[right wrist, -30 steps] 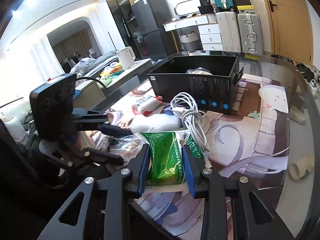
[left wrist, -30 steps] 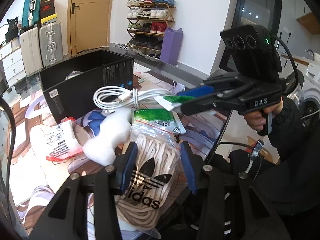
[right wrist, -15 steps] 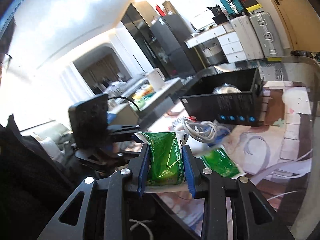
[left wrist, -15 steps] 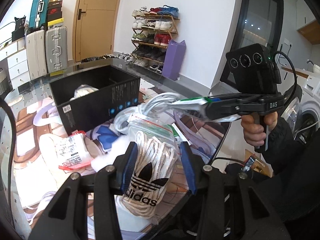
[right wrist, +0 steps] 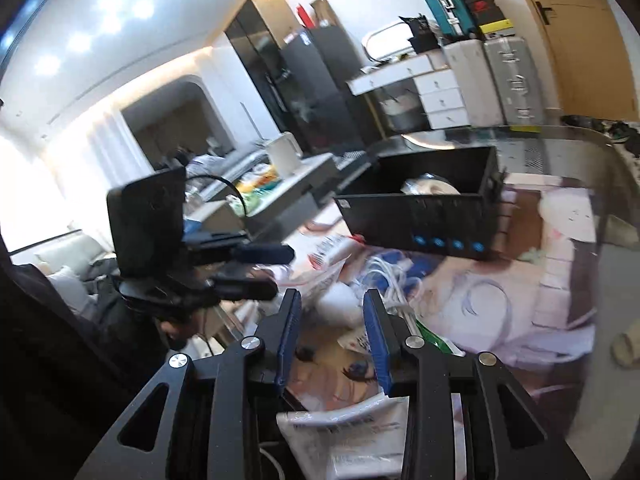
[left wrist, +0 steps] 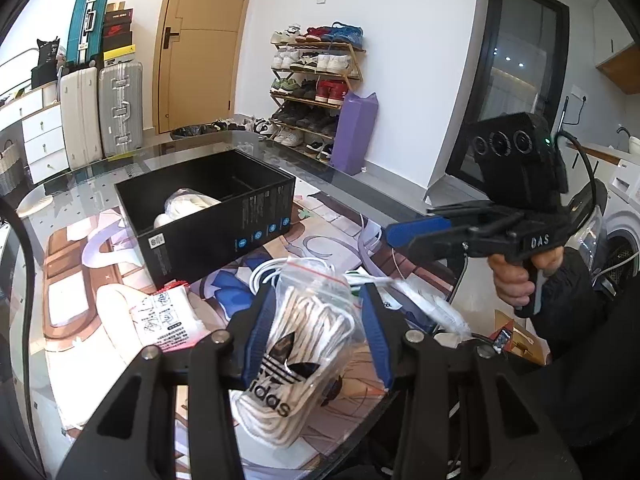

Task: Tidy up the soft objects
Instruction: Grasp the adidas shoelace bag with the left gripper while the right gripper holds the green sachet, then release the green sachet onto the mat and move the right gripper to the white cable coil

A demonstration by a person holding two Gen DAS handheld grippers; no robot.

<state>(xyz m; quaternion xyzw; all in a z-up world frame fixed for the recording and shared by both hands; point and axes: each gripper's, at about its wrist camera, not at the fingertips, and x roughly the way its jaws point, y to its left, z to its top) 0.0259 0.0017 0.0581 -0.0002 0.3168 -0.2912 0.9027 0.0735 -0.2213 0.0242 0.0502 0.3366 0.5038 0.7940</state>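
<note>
Each fisheye sits just behind its own fingers, looking forward and down over the table point(left wrist: 80, 184). The left view faces the shoe rack point(left wrist: 316, 80) at 12 o'clock; the right faces the fridge (blurred). Both share the black box point(left wrist: 208, 216) point(right wrist: 420, 208) at 11–1 o'clock, close.

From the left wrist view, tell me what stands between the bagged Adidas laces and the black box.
Nothing tall. The left gripper holds the laces bag above the table; the white cable coil and a printed white packet lie low on the mat before the black box. Its near wall must be cleared.
</note>
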